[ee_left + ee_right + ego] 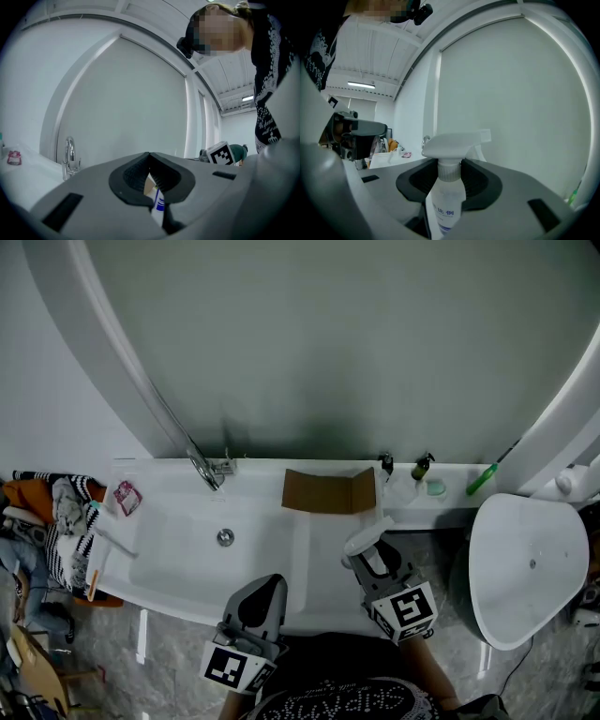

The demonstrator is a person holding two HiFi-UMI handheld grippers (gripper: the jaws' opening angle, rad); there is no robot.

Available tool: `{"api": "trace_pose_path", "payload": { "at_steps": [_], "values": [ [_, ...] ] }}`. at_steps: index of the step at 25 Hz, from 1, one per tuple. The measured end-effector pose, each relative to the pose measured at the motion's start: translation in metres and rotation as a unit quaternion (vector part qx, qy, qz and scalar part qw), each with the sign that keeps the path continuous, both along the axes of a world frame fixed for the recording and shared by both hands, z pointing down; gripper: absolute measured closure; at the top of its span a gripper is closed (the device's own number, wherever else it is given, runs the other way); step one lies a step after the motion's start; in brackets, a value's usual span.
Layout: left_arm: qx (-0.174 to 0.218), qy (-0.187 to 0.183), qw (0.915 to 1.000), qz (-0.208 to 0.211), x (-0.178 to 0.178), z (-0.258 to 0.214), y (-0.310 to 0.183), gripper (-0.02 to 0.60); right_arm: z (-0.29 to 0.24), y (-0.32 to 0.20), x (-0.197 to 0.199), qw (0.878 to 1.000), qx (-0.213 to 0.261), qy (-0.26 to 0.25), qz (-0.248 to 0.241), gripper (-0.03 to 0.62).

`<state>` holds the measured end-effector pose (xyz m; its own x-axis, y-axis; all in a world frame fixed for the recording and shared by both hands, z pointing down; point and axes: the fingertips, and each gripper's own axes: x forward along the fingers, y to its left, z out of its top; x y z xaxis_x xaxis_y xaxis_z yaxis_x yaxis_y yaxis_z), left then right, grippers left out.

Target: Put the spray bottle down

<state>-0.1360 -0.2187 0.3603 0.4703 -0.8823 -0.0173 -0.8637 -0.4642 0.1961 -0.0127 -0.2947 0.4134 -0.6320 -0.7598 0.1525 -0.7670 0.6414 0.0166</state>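
Observation:
In the right gripper view, the spray bottle (445, 201), clear with a white trigger head and blue print, stands upright between the jaws. My right gripper (449, 171) is shut on its neck and shoulders. In the head view the right gripper (371, 556) holds the spray bottle (367, 538) just over the near right part of the white bathtub (169, 563), short of the back ledge. My left gripper (267, 585) hangs over the tub's near rim, tips together with nothing held. In the left gripper view, the left gripper (150, 155) has its tips touching.
A chrome faucet (204, 468) and a folded cardboard piece (328, 491) sit on the tub's back ledge. Small bottles (422, 467) and a green item (481, 479) stand further right. A white basin (530, 563) is at right, a pink packet (127, 496) and clothes (56, 512) at left.

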Motion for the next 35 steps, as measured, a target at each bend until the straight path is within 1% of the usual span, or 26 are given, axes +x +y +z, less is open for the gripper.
{"api": "trace_pose_path", "payload": {
  "at_steps": [6,9,11,15,21,29,30,32,33,35],
  "values": [
    [-0.009,-0.002,1.0000,-0.001,-0.001,0.005,-0.005,0.580,0.033,-0.033,-0.011,1.000,-0.004,0.017,-0.003,0.439],
    [-0.012,-0.004,0.9999,0.003,0.002,0.005,-0.006,0.580,0.052,-0.042,-0.012,0.999,-0.014,0.029,0.001,0.439],
    [-0.014,-0.004,0.9999,0.005,0.003,0.006,-0.007,0.580,0.060,-0.046,-0.012,0.999,-0.020,0.029,0.005,0.439],
    [-0.015,-0.005,0.9999,0.007,0.004,0.006,-0.008,0.580,0.061,-0.045,-0.011,1.000,-0.022,0.021,0.008,0.439],
    [-0.018,-0.004,0.9998,0.010,0.008,0.007,-0.009,0.580,0.063,-0.037,0.001,0.999,-0.026,0.015,0.010,0.439],
    [-0.015,-0.004,0.9998,0.012,0.009,0.005,-0.008,0.580,0.066,-0.038,0.002,0.999,-0.037,0.031,0.016,0.439],
    [-0.015,-0.004,0.9998,0.011,0.009,0.005,-0.007,0.580,0.065,-0.038,0.003,0.999,-0.041,0.032,0.017,0.436],
    [-0.015,-0.004,0.9998,0.009,0.008,0.006,-0.007,0.580,0.066,-0.037,0.003,0.998,-0.050,0.031,0.014,0.394],
    [-0.016,-0.004,0.9998,0.008,0.007,0.007,-0.007,0.580,0.066,-0.036,0.003,0.998,-0.054,0.031,0.010,0.384],
    [-0.016,-0.003,0.9998,0.007,0.007,0.007,-0.007,0.580,0.068,-0.032,0.002,0.998,-0.064,0.030,0.003,0.376]
  ]
}}
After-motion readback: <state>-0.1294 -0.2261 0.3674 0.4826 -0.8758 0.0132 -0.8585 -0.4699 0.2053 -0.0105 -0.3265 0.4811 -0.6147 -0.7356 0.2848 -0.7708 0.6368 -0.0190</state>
